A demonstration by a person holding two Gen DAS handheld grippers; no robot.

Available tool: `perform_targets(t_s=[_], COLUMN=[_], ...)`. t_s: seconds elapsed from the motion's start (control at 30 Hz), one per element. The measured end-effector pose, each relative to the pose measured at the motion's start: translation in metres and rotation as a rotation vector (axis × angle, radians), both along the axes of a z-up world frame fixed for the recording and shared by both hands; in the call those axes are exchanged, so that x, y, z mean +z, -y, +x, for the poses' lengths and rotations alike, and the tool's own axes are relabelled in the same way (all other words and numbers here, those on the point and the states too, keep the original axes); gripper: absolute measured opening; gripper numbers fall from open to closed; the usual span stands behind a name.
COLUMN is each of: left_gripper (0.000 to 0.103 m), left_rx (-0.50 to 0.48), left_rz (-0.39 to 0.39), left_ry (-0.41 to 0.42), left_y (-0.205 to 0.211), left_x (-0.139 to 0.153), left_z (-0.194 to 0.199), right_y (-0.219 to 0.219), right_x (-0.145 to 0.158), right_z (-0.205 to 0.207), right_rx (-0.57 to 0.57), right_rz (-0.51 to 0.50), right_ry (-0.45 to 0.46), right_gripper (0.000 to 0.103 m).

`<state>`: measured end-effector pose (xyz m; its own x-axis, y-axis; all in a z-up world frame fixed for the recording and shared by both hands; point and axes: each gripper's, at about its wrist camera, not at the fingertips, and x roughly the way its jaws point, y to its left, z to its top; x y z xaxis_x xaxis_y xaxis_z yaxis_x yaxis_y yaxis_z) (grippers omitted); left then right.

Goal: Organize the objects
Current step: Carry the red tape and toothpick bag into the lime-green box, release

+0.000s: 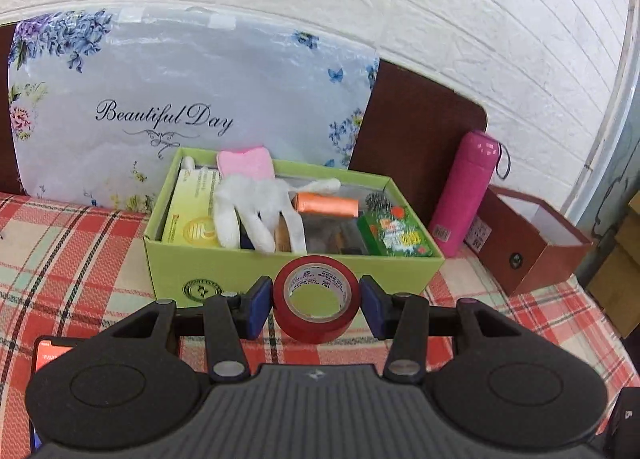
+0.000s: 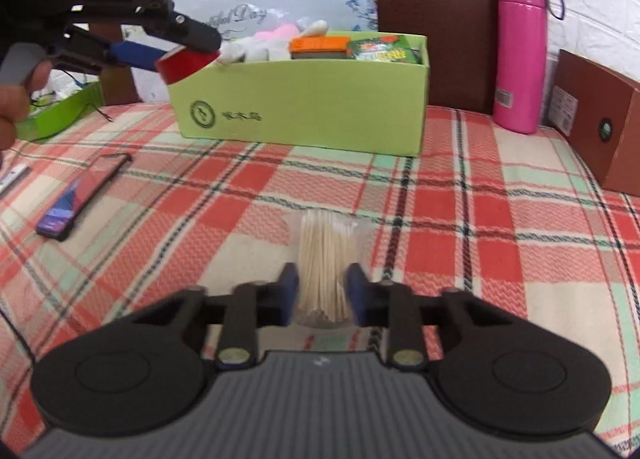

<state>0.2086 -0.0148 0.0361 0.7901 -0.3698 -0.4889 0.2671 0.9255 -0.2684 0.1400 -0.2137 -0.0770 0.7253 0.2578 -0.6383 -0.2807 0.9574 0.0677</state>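
1. the left gripper (image 1: 317, 301) pinches a roll of red tape (image 1: 316, 299) between its blue pads, one pad on each side of the roll.
2. the tape is glossy red with a white printed inner core and an open centre; it hangs in the air at the near rim of the green box (image 1: 256, 275), at 6 o'clock from the box's contents.
3. the box is light green cardboard, open-topped, and filled with a white glove (image 1: 256, 211), a pink sponge (image 1: 246, 163), an orange spool (image 1: 328, 205) and a green printed packet (image 1: 394, 233).
4. the right gripper (image 2: 322, 293) is closed on a clear bag of wooden sticks (image 2: 326, 259), pale and bundled upright between the pads, over the plaid cloth (image 2: 460, 227).
5. a pink bottle (image 2: 518, 47) stands at 3 o'clock from the box, just beside it; a brown box (image 2: 600, 127) lies further right.
6. a phone (image 2: 80, 199) lies on the cloth at 9 o'clock from the sticks.
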Motion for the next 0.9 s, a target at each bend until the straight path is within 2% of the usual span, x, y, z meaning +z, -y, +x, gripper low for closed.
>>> perform_targets(t_s=[0.17, 0.3, 0.47, 0.5, 0.53, 0.57, 0.6, 0.7, 0.73, 0.9], left_gripper=[0.05, 0.05, 0.05, 0.051, 0.064, 0.085, 0.088, 0.088, 0.088, 0.088], left_rx=[0.0, 0.015, 0.036, 0.048, 0.052, 0.052, 0.069, 0.116, 0.123, 0.139], left_rz=[-0.028, -0.04, -0.053, -0.053, -0.055, -0.047, -0.027, 0.009, 0.005, 0.056], left_ry=[0.037, 0.084, 0.123, 0.137, 0.155, 0.153, 0.128, 0.041, 0.036, 0.094], left_y=[-0.004, -0.005, -0.009, -0.01, -0.012, -0.013, -0.015, -0.024, -0.027, -0.027], left_x=[0.023, 0.046, 0.055, 0.052, 0.046, 0.038, 0.029, 0.004, -0.001, 0.001], left_z=[0.013, 0.032, 0.062, 0.068, 0.074, 0.08, 0.087, 0.091, 0.087, 0.051], right_y=[-0.007, -0.022, -0.04, -0.042, -0.044, -0.047, -0.048, -0.045, -0.041, -0.028], right_x=[0.047, 0.084, 0.097, 0.093, 0.086, 0.078, 0.07, 0.051, 0.048, 0.056], right_z=[0.014, 0.047, 0.097, 0.107, 0.117, 0.126, 0.132, 0.124, 0.118, 0.1], right_rx=[0.028, 0.047, 0.021, 0.01, 0.005, 0.004, -0.004, -0.001, -0.002, -0.062], right_rz=[0.051, 0.03, -0.004, -0.012, -0.028, -0.054, -0.085, -0.128, -0.116, -0.066], right_ry=[0.175, 0.328, 0.433, 0.444, 0.442, 0.417, 0.387, 0.362, 0.364, 0.319], right_gripper=[0.02, 0.021, 0.022, 0.027, 0.053, 0.073, 0.097, 0.098, 0.103, 0.103])
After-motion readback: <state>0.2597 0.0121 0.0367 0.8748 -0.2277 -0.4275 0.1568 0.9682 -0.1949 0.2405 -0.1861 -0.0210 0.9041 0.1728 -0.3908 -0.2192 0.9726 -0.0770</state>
